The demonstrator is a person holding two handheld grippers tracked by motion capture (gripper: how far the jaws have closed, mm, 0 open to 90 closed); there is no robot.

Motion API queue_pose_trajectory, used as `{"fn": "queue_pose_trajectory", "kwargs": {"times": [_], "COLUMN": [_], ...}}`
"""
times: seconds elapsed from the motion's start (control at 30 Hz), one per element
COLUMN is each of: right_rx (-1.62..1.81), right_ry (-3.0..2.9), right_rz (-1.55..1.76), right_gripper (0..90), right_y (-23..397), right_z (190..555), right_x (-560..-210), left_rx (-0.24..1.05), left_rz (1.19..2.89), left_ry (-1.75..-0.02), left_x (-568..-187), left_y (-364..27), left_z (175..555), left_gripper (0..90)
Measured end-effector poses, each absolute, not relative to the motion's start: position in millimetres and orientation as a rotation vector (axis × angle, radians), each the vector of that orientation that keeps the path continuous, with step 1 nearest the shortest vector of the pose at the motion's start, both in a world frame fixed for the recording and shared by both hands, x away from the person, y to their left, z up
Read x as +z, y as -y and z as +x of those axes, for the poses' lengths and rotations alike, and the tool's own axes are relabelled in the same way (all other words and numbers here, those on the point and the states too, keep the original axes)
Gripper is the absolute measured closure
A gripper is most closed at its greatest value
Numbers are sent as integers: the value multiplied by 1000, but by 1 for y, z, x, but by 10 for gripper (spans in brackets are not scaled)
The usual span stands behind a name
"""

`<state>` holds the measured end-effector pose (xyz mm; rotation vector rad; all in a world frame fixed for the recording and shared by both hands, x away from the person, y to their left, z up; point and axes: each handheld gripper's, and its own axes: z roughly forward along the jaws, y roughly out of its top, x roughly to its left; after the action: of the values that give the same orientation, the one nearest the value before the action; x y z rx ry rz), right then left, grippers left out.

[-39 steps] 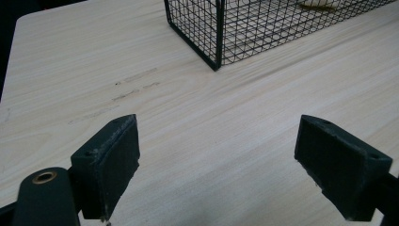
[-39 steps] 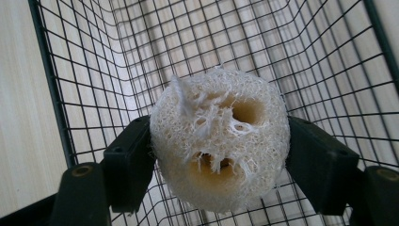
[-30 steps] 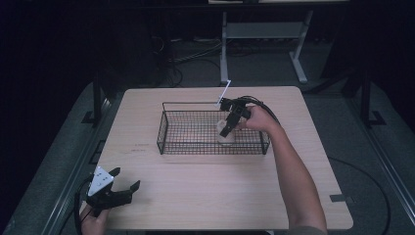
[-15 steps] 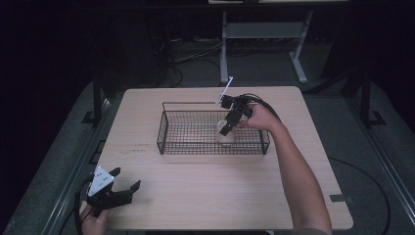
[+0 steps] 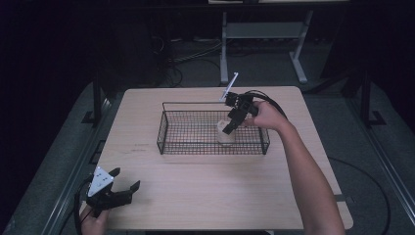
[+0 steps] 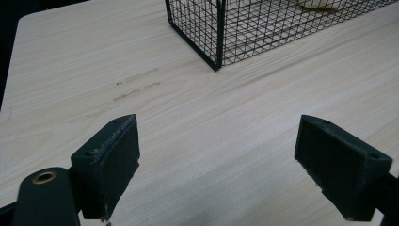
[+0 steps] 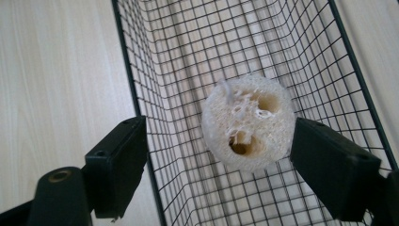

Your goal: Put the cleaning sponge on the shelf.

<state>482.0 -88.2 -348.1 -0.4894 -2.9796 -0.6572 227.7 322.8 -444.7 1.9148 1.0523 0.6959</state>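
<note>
A pale round loofah piece [image 5: 226, 135] stands inside the black wire basket [image 5: 164, 128] at mid-table, toward its right end. My right gripper [image 5: 232, 122] hovers just above it, open. Its jaws have just been opening. In the right gripper view the loofah [image 7: 247, 122] lies on the basket floor [image 7: 188, 70] below the right gripper [image 7: 216, 160], and neither pad touches it. My left gripper [image 5: 126, 178] rests open near the table's front left corner. Nothing lies between the left gripper's [image 6: 216, 160] fingers, and the basket corner [image 6: 216, 42] is ahead of it.
The light wooden table [image 5: 205, 196] has bare room in front of the basket and on both sides. A white stick-like marker [image 5: 229, 85] rises from the right gripper. Beyond the far edge, a metal stand [image 5: 259, 34] and cables sit on the dark floor.
The right gripper's jaws have spread apart and the hand has lifted a little off the loofah, which stays in the basket. The left gripper has not moved.
</note>
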Motion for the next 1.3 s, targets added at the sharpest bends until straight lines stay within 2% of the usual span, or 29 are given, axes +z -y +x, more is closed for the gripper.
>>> {"fn": "queue_pose_trajectory", "kwargs": {"times": [0.33, 1.3], "right_rx": [-658, -679], "right_ry": [3005, 2998], "right_rz": [-432, -375], "right_gripper": [186, 183], "right_y": [88, 100], "right_z": [463, 427], "right_x": [-336, -344], "left_rx": [689, 690], "left_rz": [1923, 1923], "left_ry": [-1043, -1041], "left_x": [-445, -445], "left_y": [-320, -320], "left_z": [229, 229], "left_gripper": [137, 137]}}
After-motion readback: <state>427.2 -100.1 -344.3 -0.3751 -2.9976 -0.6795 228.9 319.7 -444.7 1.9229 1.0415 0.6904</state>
